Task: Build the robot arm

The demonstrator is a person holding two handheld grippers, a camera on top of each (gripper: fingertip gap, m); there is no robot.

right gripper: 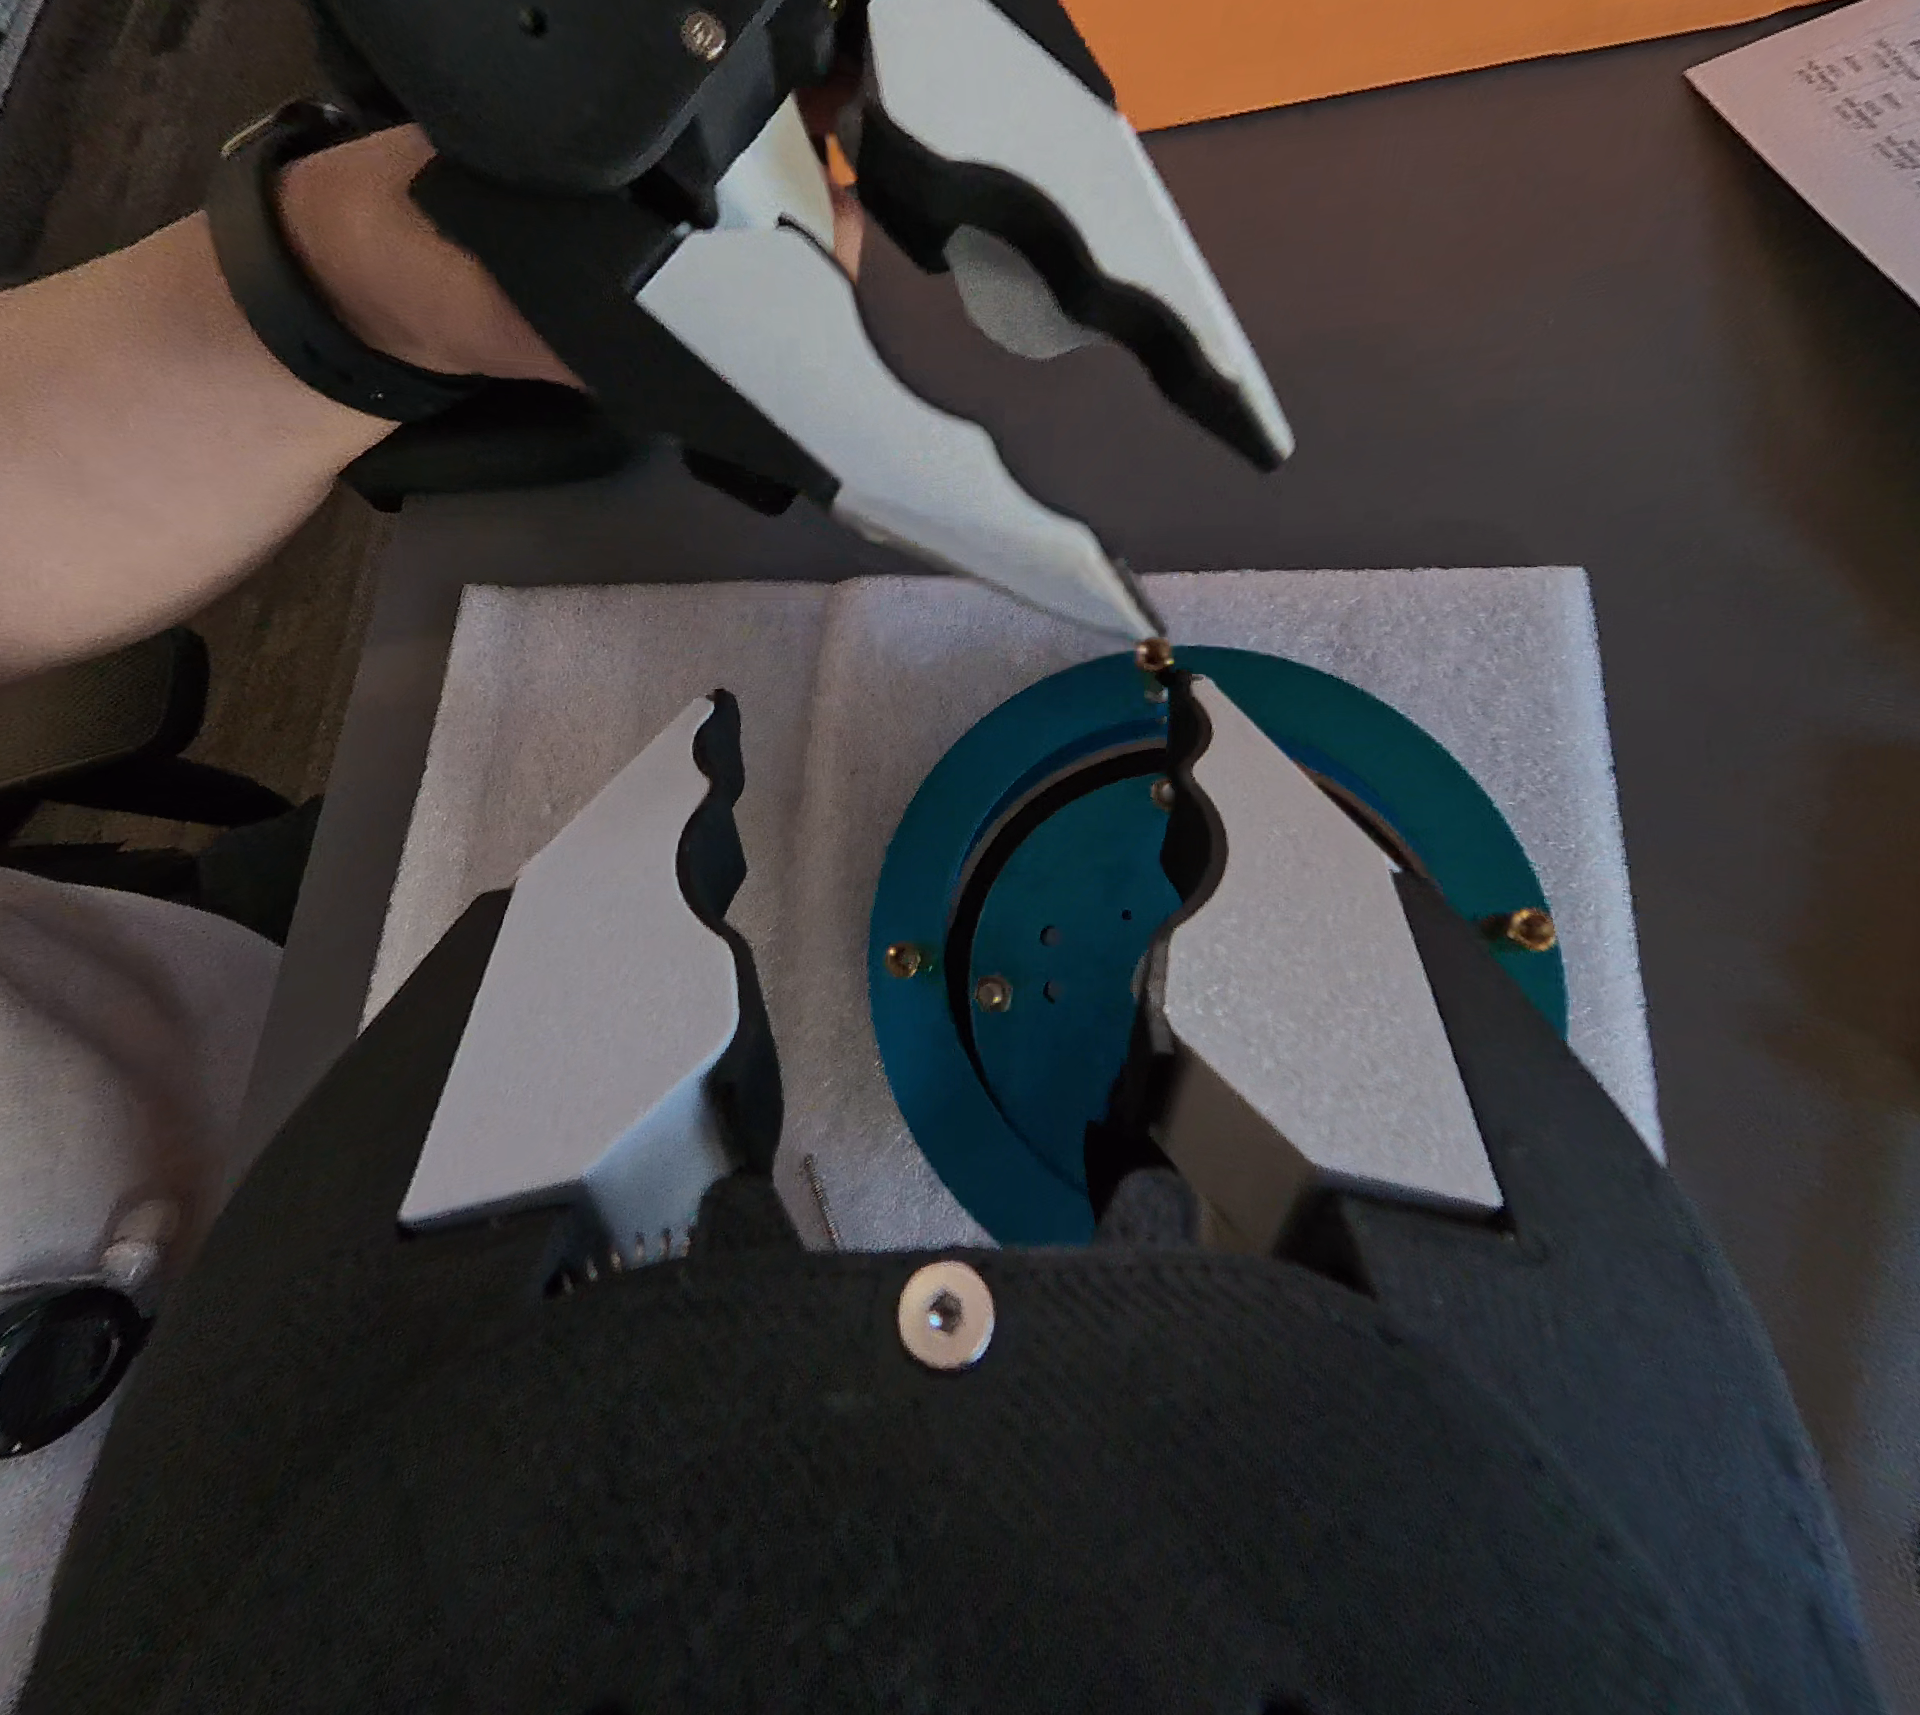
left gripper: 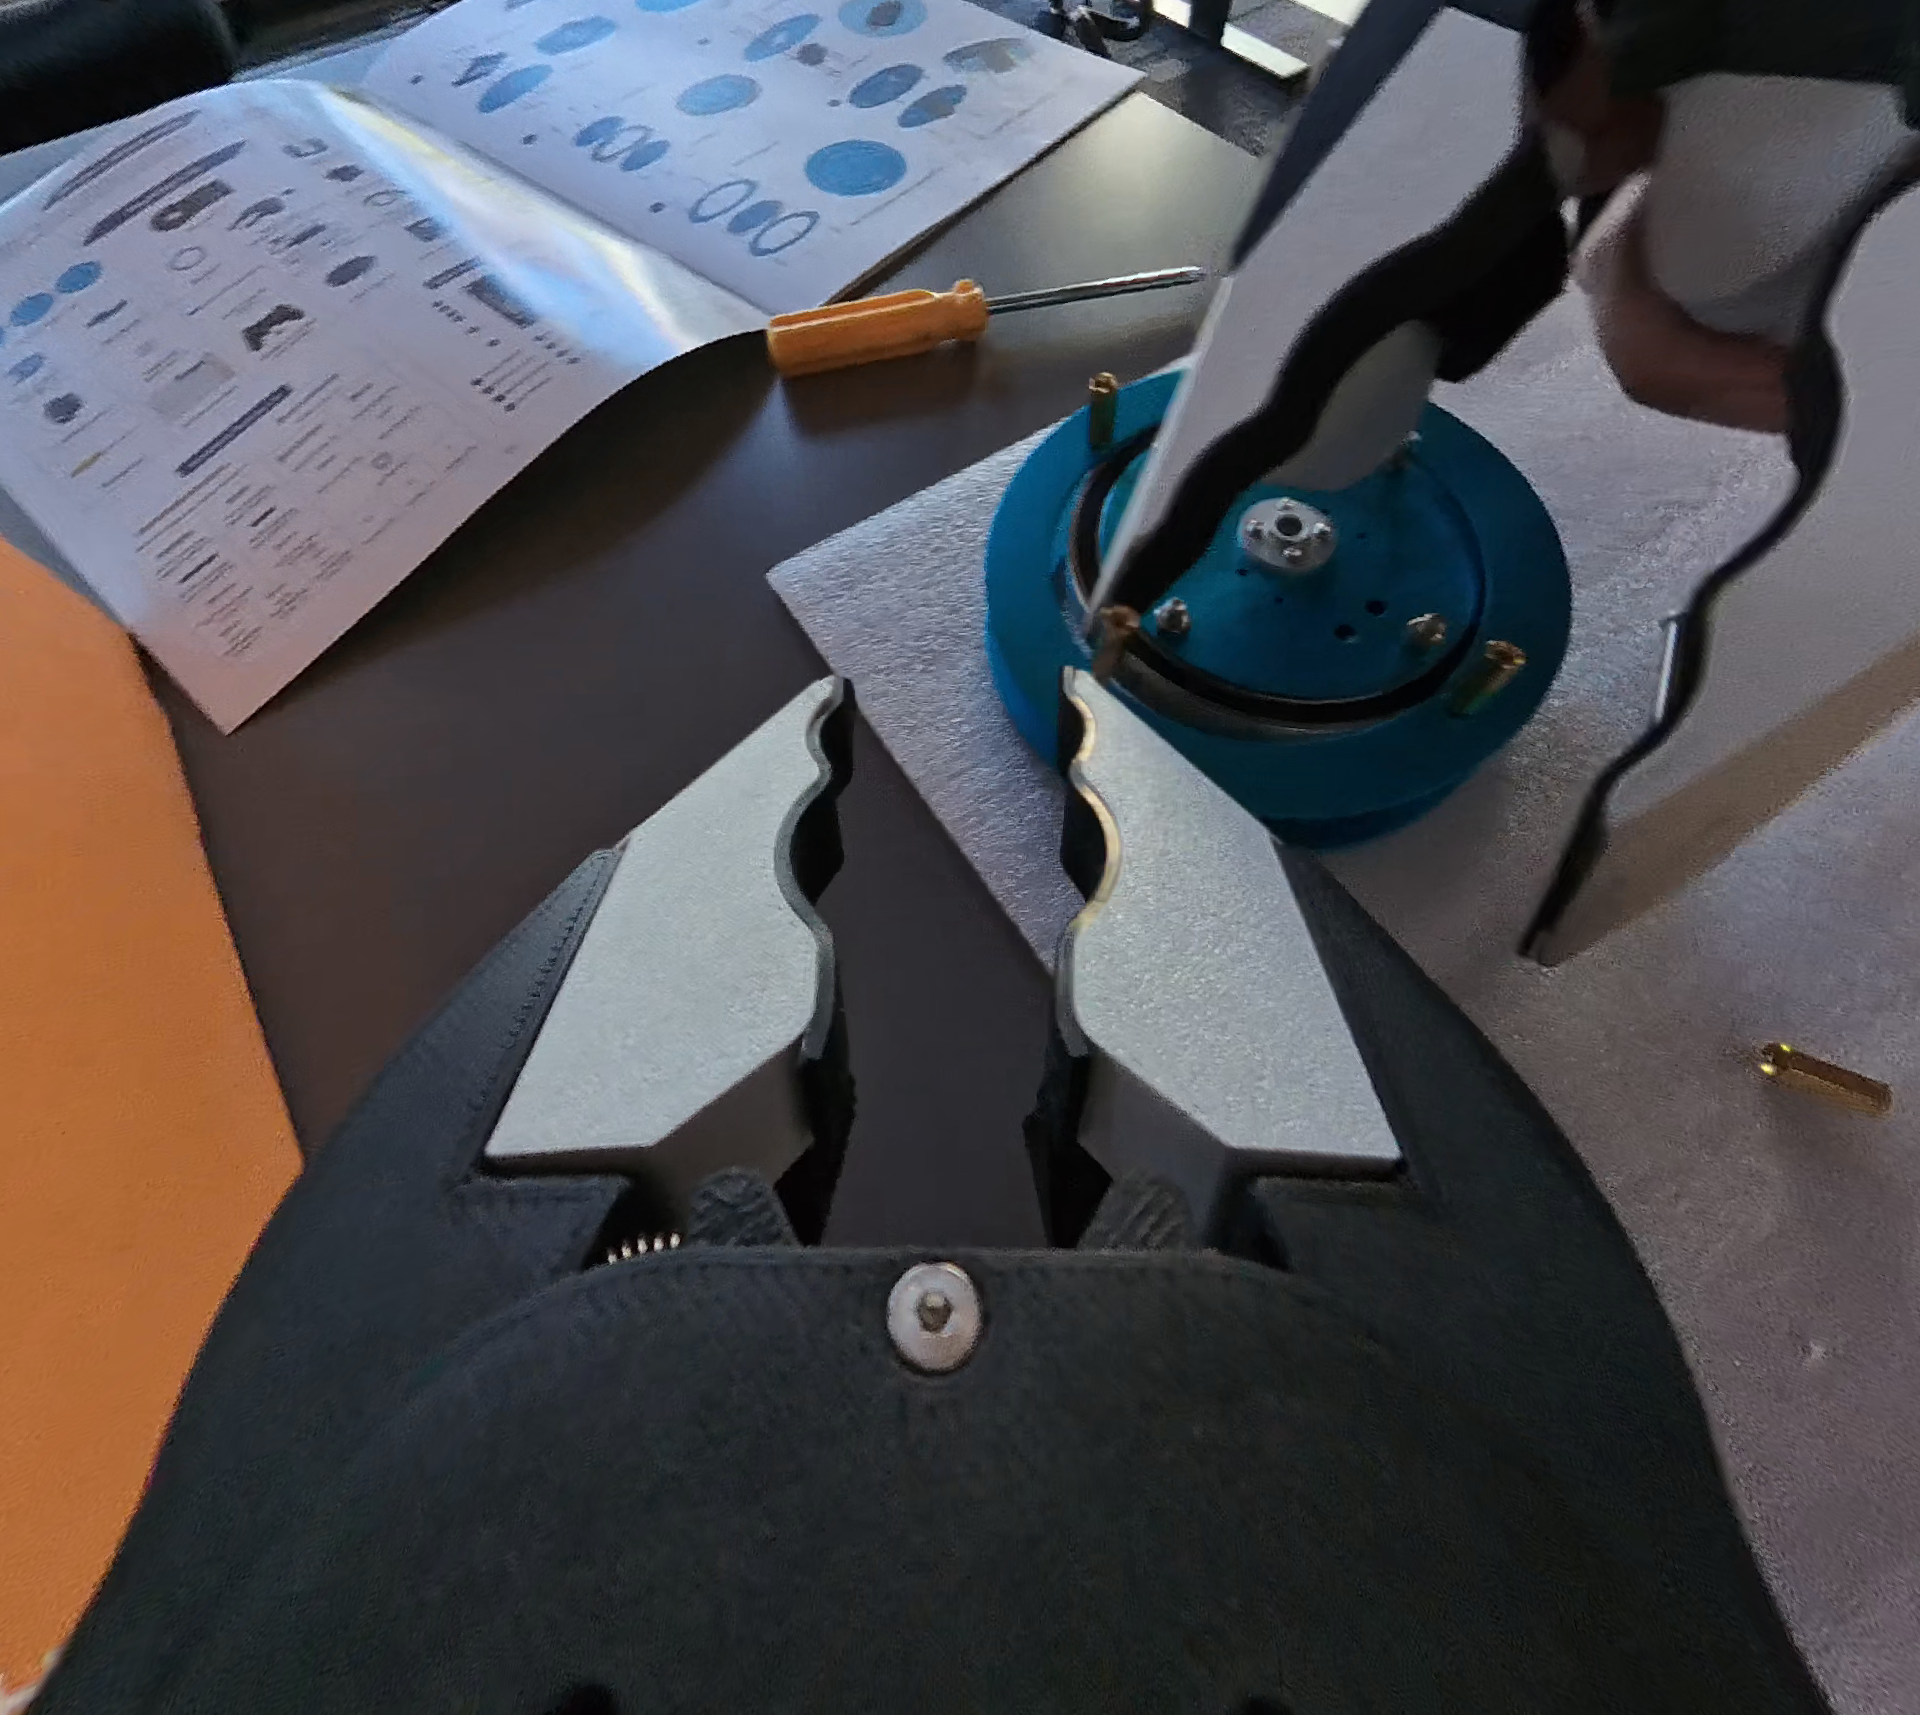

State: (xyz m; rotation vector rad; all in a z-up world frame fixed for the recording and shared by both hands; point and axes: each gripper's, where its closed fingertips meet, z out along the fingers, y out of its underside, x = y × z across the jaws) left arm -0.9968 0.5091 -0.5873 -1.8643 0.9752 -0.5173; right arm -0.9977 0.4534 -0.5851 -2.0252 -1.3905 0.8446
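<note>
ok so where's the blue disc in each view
Left wrist view: right of centre, on the white foam sheet, blue disc.
Right wrist view: centre-right, partly hidden behind the right tongs.
Shared landmark: the brass standoff on the disc's rim.

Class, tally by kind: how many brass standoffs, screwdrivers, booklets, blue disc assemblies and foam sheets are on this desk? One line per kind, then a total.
Brass standoffs: 4 (3 upright on the disc, 1 loose on the foam)
Orange-handled screwdriver: 1
Open booklet: 1
Blue disc assembly: 1
White foam sheet: 1
Total: 8
</note>
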